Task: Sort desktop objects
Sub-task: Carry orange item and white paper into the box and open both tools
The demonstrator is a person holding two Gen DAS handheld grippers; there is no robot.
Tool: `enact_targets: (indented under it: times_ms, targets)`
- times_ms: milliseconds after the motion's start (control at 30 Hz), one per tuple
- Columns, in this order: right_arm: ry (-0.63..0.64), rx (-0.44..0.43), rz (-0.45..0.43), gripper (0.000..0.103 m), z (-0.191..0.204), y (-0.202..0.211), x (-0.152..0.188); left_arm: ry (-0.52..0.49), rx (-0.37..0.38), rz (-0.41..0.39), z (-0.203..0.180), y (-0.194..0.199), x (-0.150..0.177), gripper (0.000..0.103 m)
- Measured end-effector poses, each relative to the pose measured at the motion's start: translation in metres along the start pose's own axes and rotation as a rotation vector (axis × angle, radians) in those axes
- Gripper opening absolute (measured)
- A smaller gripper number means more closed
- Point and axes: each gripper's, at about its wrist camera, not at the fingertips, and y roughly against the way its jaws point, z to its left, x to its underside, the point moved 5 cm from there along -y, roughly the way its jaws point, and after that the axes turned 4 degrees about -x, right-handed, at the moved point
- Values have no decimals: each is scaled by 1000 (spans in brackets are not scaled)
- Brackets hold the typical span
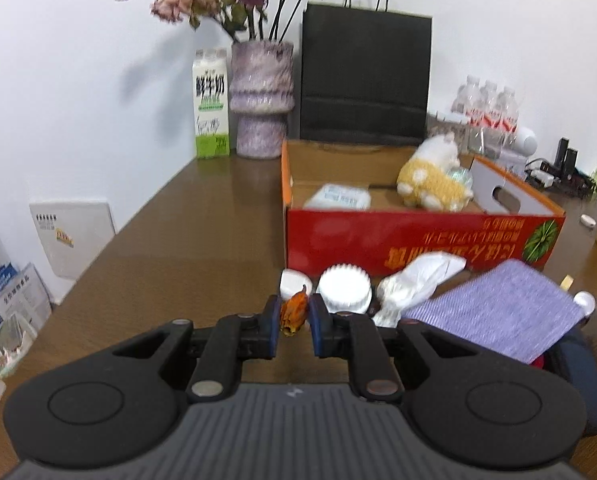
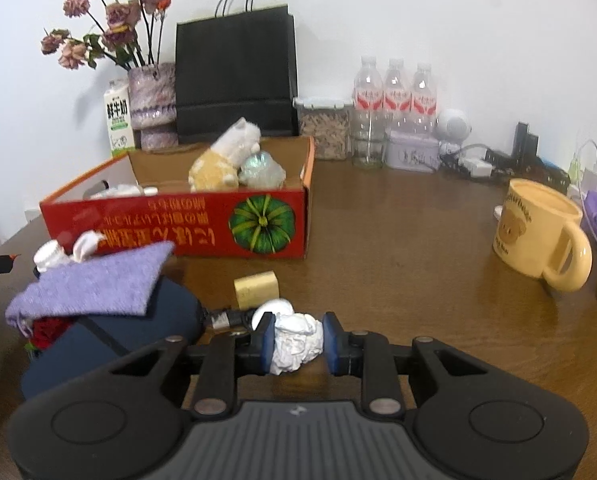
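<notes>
My left gripper (image 1: 294, 316) is shut on a small dried orange petal (image 1: 293, 314), held just above the brown table. Beyond it lie a white ridged cap (image 1: 344, 288), a small white piece (image 1: 294, 283), a crumpled tissue (image 1: 414, 284) and a purple cloth (image 1: 502, 308). My right gripper (image 2: 298, 344) is shut on a crumpled white paper ball (image 2: 296, 340). Ahead of it sit a white round piece (image 2: 276, 307) and a yellow block (image 2: 256, 289). The red cardboard box (image 2: 178, 228) holds a plush toy (image 2: 226, 156) and a pale shiny ball (image 2: 262, 170).
A dark blue pouch (image 2: 110, 340) under the purple cloth (image 2: 94, 284) lies left of my right gripper. A yellow mug (image 2: 538, 232) stands at the right. Along the wall stand a black paper bag (image 2: 234, 76), a vase of dried flowers (image 1: 260, 100), a milk carton (image 1: 211, 104), water bottles (image 2: 394, 100) and a jar (image 2: 322, 128).
</notes>
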Motion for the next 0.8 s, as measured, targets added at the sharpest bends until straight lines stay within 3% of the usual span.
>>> enact_targets:
  times_ms: [500,800]
  targets:
    - [101,-73,-188,24,45,-1,-91,-10,80,-167,-32,8,-69,16]
    - [95,-123,-237,24,64,-32,-139,3,126,-200,-62,-19,-111,16]
